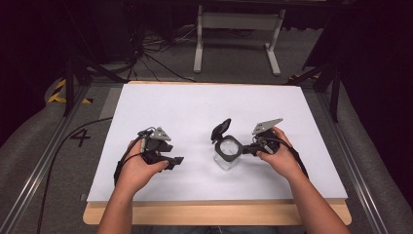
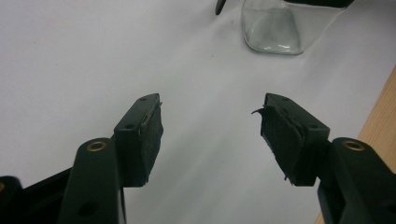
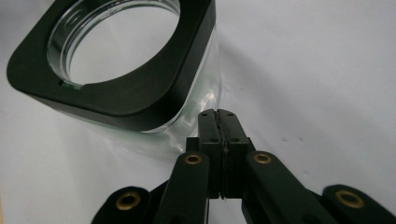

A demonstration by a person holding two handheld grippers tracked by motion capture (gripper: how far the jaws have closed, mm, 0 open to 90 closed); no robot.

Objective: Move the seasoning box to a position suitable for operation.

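I see a clear glass jar (image 1: 227, 155) with a black square collar (image 3: 140, 100) standing near the middle of the white table top (image 1: 195, 107), and its black lid (image 1: 220, 129) is flipped up behind it. My right gripper (image 3: 220, 116) has its jaws pressed flat together with nothing between them, tips right by the jar's side. My left gripper (image 2: 210, 126) is wide open and holds nothing, off to the jar's left.

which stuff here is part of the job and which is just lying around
In the job: glass jar with black collar; black lid lying behind it; right claw, shut beside the jar; left claw, open.
Lying about: white frame and cables on the floor beyond the table.
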